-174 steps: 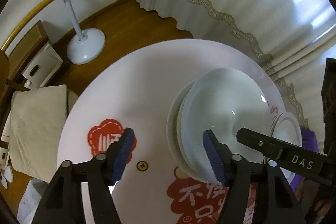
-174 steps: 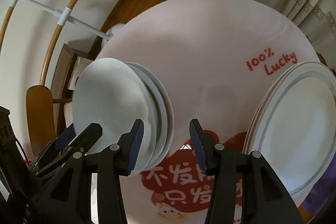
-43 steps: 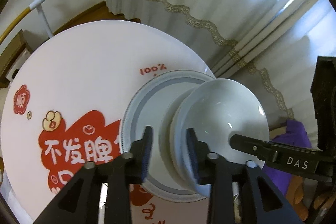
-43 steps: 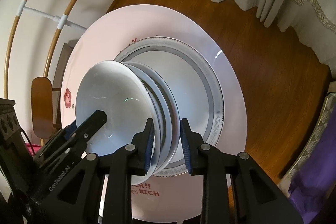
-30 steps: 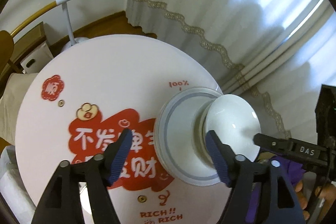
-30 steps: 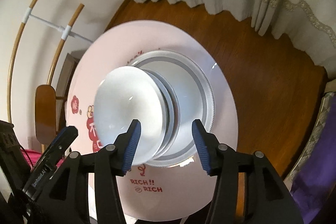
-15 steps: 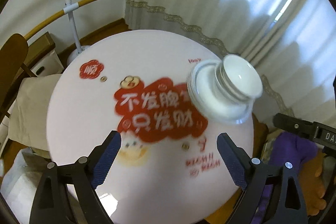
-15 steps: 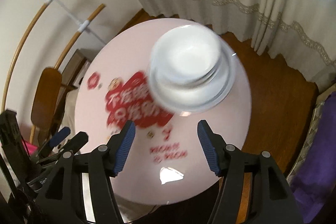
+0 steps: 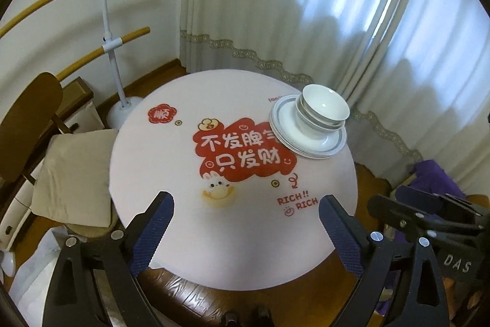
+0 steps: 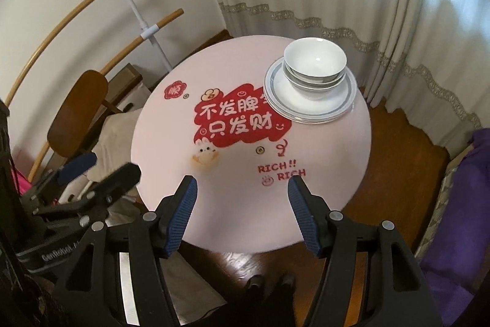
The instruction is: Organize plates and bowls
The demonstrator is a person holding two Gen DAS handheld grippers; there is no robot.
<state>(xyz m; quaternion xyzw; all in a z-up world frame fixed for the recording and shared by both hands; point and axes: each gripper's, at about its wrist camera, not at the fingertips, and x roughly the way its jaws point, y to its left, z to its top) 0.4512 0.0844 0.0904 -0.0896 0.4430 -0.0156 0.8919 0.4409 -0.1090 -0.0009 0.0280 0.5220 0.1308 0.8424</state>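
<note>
Both grippers hang high above the round pink table point(image 9: 171, 222), pointing down and forward at it. The left gripper point(image 9: 245, 230) has its blue-padded fingers point(image 9: 151, 230) spread wide with nothing between them; the right gripper point(image 10: 245, 212) is likewise spread and holds nothing. Each shows in the other's view: the right one at the right edge of the left view, with "DAS" on its body, and the left one at the lower left of the right view, with a partly readable "GenRobot" mark.

The tabletop carries a red cloud panel with white Chinese characters "不发脾气 只发财", a small red badge at the left, "RICH!! RICH" in red near the near edge, and a partly hidden "100%" by the plates.

The nested white bowls point(image 10: 315, 63) sit on the stack of grey-rimmed plates point(image 10: 318, 109) at the table's far right, well apart from both pairs of fingers.
</note>
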